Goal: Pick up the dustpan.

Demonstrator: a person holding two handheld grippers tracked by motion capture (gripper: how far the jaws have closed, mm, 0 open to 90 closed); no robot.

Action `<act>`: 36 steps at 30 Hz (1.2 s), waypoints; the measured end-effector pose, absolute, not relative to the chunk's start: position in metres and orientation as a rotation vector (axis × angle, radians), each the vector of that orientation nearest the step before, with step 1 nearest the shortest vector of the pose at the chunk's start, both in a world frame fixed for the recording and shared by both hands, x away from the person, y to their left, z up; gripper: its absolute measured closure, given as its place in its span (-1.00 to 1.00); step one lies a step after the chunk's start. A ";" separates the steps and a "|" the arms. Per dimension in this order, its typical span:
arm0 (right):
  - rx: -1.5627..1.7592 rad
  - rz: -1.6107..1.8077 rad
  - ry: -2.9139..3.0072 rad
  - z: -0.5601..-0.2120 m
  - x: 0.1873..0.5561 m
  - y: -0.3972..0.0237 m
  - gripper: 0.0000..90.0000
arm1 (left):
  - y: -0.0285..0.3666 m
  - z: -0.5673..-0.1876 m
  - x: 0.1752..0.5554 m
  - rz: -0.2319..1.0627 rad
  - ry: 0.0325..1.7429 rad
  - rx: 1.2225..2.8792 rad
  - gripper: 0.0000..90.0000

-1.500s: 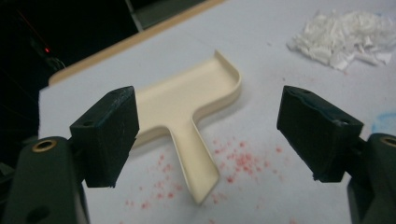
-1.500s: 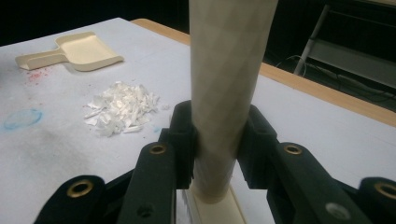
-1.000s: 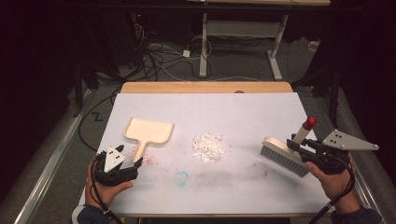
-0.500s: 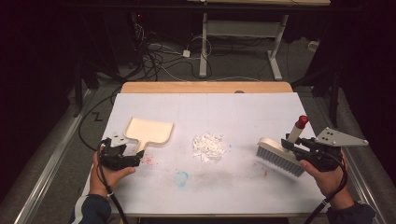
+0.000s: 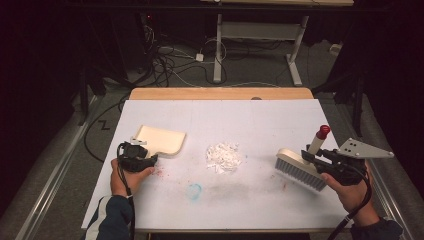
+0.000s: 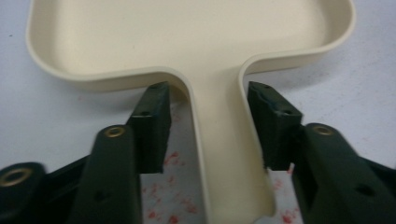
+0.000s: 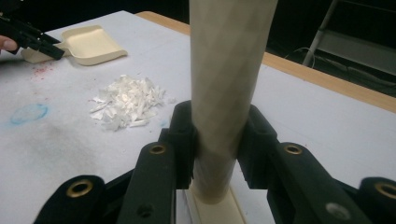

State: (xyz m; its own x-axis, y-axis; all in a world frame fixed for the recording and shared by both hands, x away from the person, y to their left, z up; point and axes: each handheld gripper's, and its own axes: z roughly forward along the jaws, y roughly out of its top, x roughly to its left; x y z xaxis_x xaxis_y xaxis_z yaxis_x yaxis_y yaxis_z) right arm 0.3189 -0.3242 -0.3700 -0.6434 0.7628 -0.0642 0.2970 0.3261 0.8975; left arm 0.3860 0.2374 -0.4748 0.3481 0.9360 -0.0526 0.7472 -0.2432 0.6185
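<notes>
The table (image 5: 280, 125), covered by a white sheet with faint red and blue smudges, took up most of the high view, its far wooden edge bare. On its left part lay the cream dustpan (image 5: 160, 139), flat, its handle pointing toward the person and mostly hidden there under the left gripper (image 5: 145, 158). In the left gripper view the dustpan (image 6: 187, 42) ran off the top of the frame, and its handle lay between the two black jaws, which had just been closing; the right pad looked to be at the handle's edge, while a sliver of table still showed beside the left pad (so no firm grip there). At the right, the right gripper (image 5: 309, 155) was clamped on the cream handle of the hand brush (image 5: 300, 170), whose bristle block rested near the table's right edge, its red tip raised. The right gripper view showed the pads pressed on that handle (image 7: 224, 93), its top cut off. Between dustpan and brush, apart from both, sat a small pile of white paper scraps (image 5: 223, 157).
</notes>
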 end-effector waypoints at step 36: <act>0.974 1.267 2.083 -0.372 0.328 -0.323 0.58 | 0.242 -0.434 0.347 0.444 1.230 2.290 0.41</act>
State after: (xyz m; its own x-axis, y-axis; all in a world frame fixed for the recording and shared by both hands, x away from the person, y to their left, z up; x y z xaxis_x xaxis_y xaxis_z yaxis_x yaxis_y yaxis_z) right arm 0.3285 -0.3230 -0.3725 -0.6122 0.7886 -0.0566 0.3124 0.3070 0.8990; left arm 0.3472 0.2424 -0.4344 0.5390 0.8409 0.0484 0.6782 -0.4674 0.5671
